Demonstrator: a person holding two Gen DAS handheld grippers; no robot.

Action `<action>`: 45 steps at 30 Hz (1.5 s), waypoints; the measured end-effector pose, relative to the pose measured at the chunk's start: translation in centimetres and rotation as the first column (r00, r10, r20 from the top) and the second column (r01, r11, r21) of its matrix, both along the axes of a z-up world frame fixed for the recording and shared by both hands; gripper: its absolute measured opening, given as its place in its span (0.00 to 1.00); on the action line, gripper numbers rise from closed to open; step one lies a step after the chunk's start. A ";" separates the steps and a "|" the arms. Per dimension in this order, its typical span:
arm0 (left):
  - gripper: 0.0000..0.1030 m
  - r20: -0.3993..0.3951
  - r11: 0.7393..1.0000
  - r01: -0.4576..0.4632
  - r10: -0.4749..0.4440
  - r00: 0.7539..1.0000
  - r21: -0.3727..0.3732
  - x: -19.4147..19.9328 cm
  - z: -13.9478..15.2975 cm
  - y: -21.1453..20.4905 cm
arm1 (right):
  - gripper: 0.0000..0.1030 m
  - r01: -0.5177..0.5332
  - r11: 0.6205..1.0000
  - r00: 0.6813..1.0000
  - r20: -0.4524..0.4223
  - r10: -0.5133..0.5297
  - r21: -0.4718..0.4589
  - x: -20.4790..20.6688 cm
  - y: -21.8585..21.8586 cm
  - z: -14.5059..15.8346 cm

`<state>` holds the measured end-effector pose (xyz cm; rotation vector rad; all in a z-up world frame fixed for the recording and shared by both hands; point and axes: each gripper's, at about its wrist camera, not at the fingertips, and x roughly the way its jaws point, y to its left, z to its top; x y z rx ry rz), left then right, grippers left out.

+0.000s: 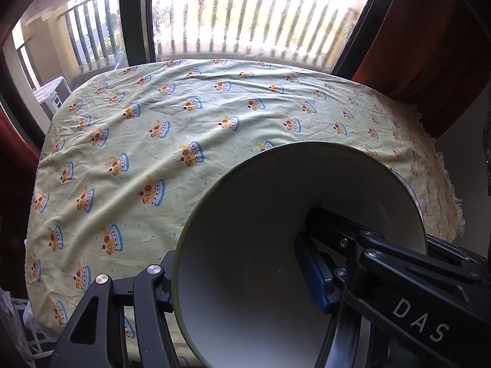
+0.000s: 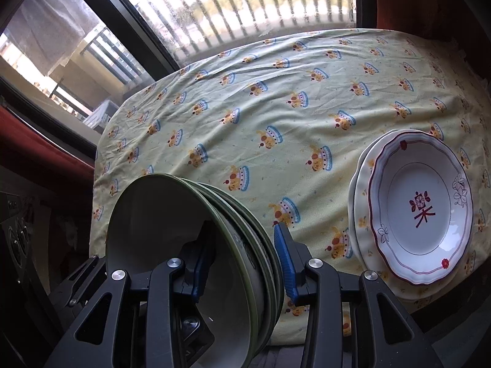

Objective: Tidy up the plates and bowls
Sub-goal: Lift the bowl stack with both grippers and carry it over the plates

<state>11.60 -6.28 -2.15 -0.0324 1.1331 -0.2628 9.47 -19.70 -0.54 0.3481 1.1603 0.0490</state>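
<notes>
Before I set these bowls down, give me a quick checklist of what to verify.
1. Left gripper grip on the single bowl: ok, one finger inside the wall, one outside.
2. Right gripper grip on the nested bowl stack: ok, fingers on both sides of the stacked rims.
3. Bowls level: not ok, both tilted on their sides.
4. Open cloth for landing: ok, the tablecloth ahead is bare.
5. Plate stack clearance: ok, it sits apart, right of the bowls.
6. Stack bowl count: cannot tell.
</notes>
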 end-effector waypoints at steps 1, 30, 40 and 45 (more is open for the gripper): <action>0.62 0.002 1.000 -0.014 0.014 1.000 -0.001 -0.1 0.1 -0.4 | 0.42 -0.012 1.000 1.000 0.001 0.012 0.004 0.1 -0.4 0.1; 0.62 0.015 0.995 -0.093 0.094 0.996 -0.044 -1.1 -0.2 -15.3 | 0.42 -0.107 0.994 0.994 0.019 0.108 -0.032 -0.7 -15.5 1.1; 0.62 -0.029 0.991 -0.118 0.117 0.993 -0.060 -1.2 -2.2 -19.3 | 0.42 -0.120 0.991 0.993 -0.020 0.119 -0.053 -0.6 -20.2 -0.4; 0.62 -0.059 0.988 -0.149 0.146 0.987 -0.047 -1.1 -2.9 -19.9 | 0.42 -0.143 0.989 0.989 -0.049 0.141 -0.039 -0.2 -21.0 -1.4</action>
